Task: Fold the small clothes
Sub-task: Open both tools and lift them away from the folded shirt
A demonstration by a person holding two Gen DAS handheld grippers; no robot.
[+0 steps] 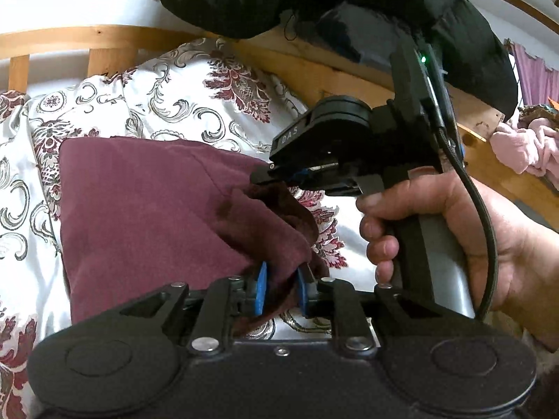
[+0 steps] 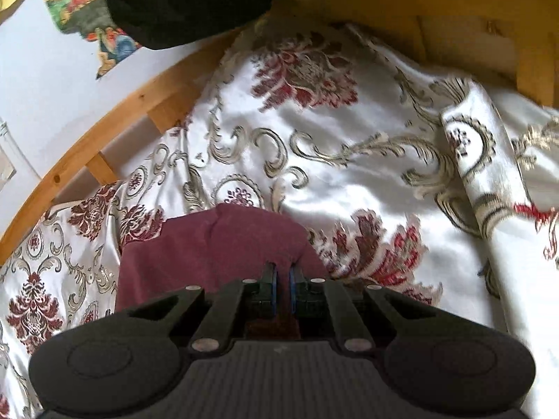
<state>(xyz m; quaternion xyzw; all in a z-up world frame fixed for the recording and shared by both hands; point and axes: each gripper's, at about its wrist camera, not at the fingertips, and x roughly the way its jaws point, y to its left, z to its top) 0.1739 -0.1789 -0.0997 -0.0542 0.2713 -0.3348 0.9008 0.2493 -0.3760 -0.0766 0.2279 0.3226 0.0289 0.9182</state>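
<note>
Bed with a shiny patterned cover, one maroon piece on top

The bed (image 1: 52,40) had a light wooden slatted frame, and a white satin bedspread (image 2: 349,188) with dark red flowers and grey-gold scrolls was spread over it, a bit rumpled. A maroon garment (image 1: 146,202) lay straight on the spread, mostly flat, one corner bunched up.

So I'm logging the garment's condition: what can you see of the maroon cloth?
The maroon soft-knit cloth lies mostly flat on the white floral satin bedspread, one seam crossing it. Its near right corner is bunched and lifted, gripped by the left gripper and the right gripper.
</note>
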